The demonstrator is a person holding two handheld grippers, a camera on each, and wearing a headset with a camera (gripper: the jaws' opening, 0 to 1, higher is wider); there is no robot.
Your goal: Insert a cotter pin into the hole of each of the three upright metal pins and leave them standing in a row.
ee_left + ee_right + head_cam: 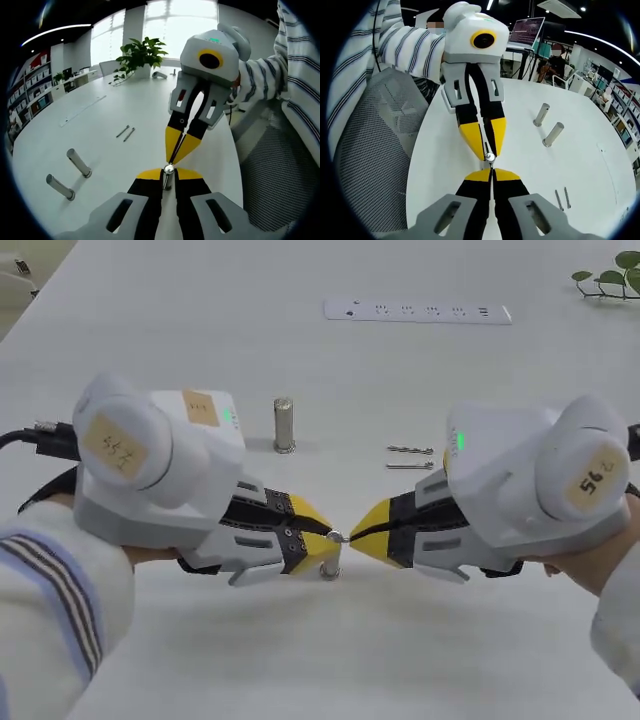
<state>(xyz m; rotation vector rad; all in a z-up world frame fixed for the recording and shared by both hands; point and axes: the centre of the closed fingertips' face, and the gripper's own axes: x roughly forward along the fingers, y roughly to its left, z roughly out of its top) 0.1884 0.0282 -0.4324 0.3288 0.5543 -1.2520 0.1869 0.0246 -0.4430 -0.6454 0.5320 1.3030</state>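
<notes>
My left gripper [322, 538] is clamped on an upright metal pin [330, 566] toward the near edge of the table [300, 670]. My right gripper [354, 536] pinches a cotter pin [174, 153] shut at its top.

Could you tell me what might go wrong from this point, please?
The cotter pin in the right tongs meets the pin at its top; if misaligned, it may slip off rather than enter, or bend. Pushing sideways could tilt the pin held by the left tongs.

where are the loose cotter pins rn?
Head view, right of centre: two cotter pins lie flat on the table, right of the standing metal pin and just beyond the right gripper.
</notes>
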